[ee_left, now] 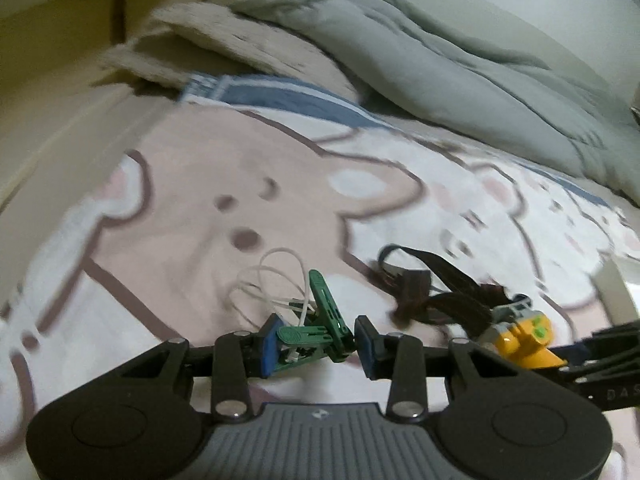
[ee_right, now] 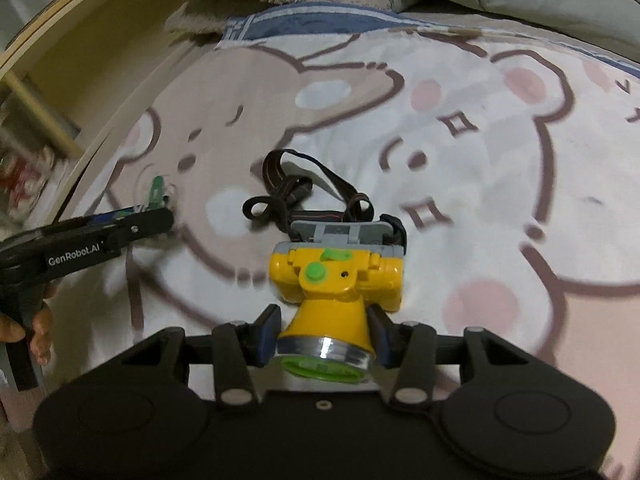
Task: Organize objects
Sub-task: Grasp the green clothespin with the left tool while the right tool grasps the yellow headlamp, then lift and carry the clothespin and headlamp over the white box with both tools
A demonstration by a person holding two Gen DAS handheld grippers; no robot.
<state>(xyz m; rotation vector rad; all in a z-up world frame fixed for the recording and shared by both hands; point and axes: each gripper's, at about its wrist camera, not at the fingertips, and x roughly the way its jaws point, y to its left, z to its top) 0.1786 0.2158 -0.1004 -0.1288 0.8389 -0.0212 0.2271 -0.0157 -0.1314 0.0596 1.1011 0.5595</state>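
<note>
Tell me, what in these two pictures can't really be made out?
- Green plastic clips, left wrist view: what they are exactly; blurred, tangled with white cord.
- Yellow headlamp lens, right wrist view: the gripper body hides its lower part.
- Left gripper, right wrist view: motion blur smears its tips.
- Shelf contents, right wrist view: blurred, cut by the edge.

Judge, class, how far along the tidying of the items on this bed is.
Nothing looks put away yet. In hand: the left gripper clamps the green clip, and the right gripper holds the yellow headlamp, its strap trailing on the bedsheet. Left: placing both somewhere.
</note>
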